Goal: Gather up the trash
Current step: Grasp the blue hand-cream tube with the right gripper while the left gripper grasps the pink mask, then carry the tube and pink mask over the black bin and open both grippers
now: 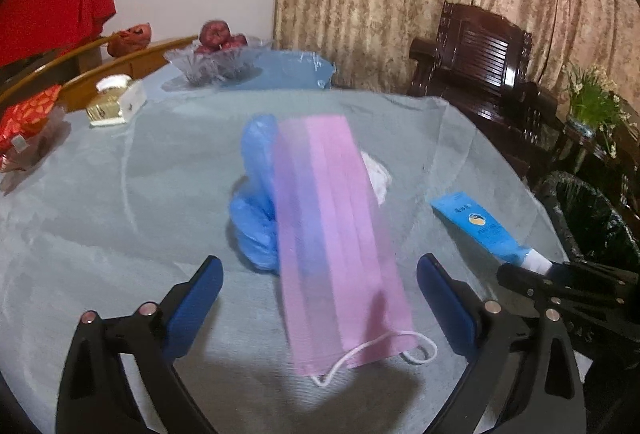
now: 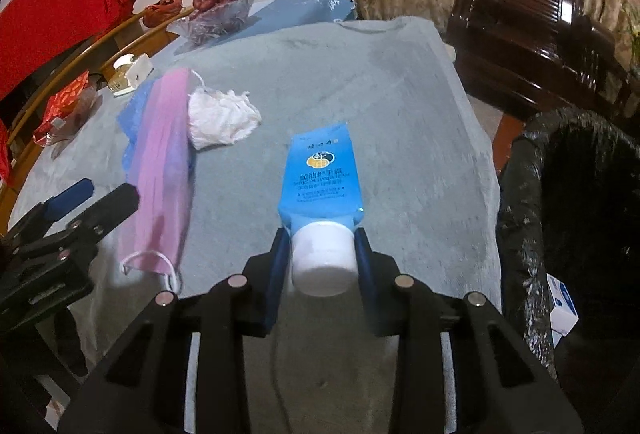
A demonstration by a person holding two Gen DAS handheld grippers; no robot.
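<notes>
1. My right gripper (image 2: 322, 262) clamped the white cap of the blue tube (image 2: 320, 174).
2. My left gripper (image 1: 320, 298) gaped wide around the pink mask (image 1: 340, 234).
3. Beyond it sat crumpled tissue (image 2: 222, 118).
4. The black-lined bin (image 2: 576, 218) stood rightward.

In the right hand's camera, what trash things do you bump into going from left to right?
pink face mask → crumpled white tissue → blue tube → black trash bin

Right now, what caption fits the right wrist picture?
Right gripper clamps the blue tube's white cap, beside the black-lined trash bin.
</notes>
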